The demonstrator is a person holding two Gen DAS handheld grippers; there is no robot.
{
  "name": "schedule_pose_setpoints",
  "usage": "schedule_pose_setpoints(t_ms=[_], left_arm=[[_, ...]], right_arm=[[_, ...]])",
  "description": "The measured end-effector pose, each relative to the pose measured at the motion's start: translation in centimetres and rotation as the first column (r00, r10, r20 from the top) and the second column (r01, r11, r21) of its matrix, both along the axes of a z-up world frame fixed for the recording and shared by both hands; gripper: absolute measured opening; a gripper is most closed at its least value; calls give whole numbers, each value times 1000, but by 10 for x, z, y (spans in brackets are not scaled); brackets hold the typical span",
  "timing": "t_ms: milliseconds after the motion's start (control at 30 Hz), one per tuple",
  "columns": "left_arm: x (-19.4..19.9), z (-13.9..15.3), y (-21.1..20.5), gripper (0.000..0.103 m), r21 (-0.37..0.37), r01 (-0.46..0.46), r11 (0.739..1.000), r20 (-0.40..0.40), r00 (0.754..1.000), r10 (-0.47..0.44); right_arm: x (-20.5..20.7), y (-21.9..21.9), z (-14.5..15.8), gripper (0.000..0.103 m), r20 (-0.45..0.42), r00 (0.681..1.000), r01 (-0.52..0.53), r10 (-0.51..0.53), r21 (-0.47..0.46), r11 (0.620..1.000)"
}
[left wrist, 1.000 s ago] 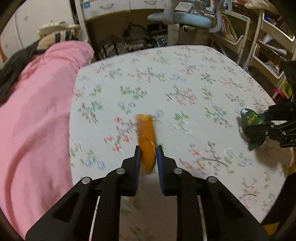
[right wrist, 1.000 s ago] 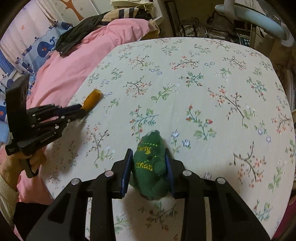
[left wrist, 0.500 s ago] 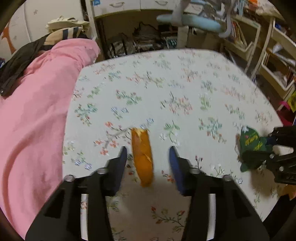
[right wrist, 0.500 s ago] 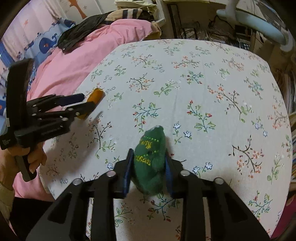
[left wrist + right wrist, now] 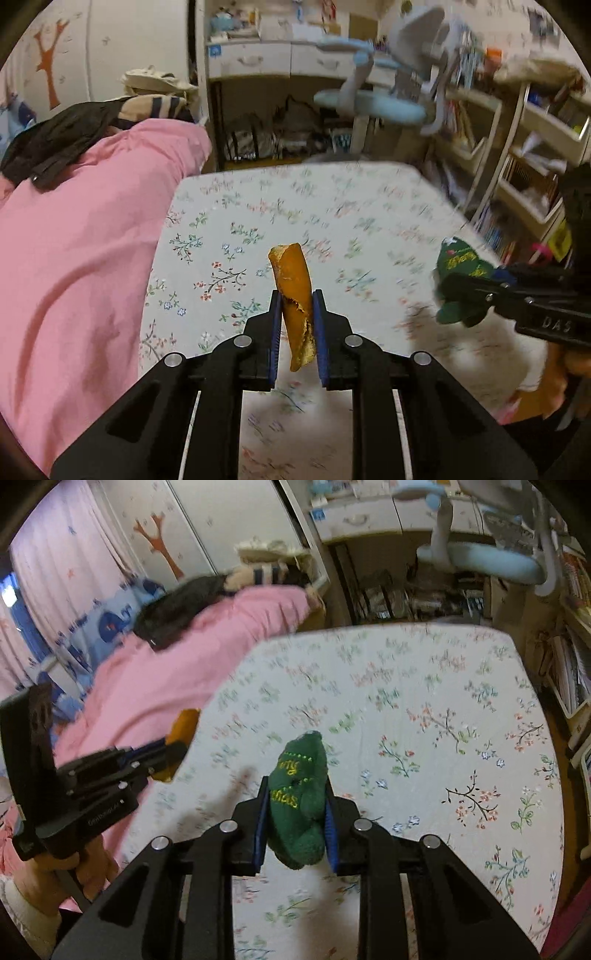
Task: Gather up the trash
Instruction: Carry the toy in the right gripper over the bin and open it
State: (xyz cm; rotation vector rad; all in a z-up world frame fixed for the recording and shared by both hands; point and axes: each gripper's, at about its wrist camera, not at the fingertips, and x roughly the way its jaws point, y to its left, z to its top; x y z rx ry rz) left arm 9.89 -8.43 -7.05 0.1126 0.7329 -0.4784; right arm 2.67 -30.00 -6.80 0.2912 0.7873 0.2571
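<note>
An orange, peel-like curled scrap [image 5: 291,269] hangs above the flowered tablecloth [image 5: 258,206]. My left gripper [image 5: 296,295] is closing on it, and its blue pads press both sides. A dark green knitted piece with yellow stitched letters [image 5: 301,760] is held off the table in my right gripper [image 5: 296,784], pads tight against it. In the left wrist view the right gripper [image 5: 465,291] and the green piece [image 5: 458,266] sit at the far right. In the right wrist view the left gripper [image 5: 173,753] with the orange scrap [image 5: 184,723] is at the left, held by a hand [image 5: 48,878].
A pink quilt [image 5: 74,258] with dark clothes on it borders the table's left side. Behind the table stand a light blue chair [image 5: 369,99] and a white desk with drawers [image 5: 277,59]. White shelves full of books [image 5: 535,147] line the right side.
Half a second ago the left jaws stood wide around the orange scrap lying on the table; now they grip it and it is lifted. Both grippers have risen and tilted up.
</note>
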Motion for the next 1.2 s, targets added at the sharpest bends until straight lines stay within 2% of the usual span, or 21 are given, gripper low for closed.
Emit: schedule_pose_setpoints(t_ms=[200, 333, 533, 800, 1200], left_arm=[[-52, 29, 18, 15, -90, -30, 995, 79, 996, 37], [-85, 33, 31, 16, -115, -76, 990, 98, 991, 87], [-131, 32, 43, 16, -135, -124, 983, 116, 983, 139], [-180, 32, 46, 16, -140, -128, 982, 152, 977, 149], [-226, 30, 51, 16, -129, -130, 983, 202, 967, 155]], right_arm=[[-40, 7, 22, 26, 128, 991, 25, -30, 37, 999], [-70, 14, 29, 26, 201, 979, 38, -43, 27, 999], [-106, 19, 32, 26, 262, 963, 63, -59, -9, 998], [-140, 26, 23, 26, 275, 959, 82, -67, -43, 996], [-171, 37, 11, 26, 256, 965, 74, -57, -57, 996]])
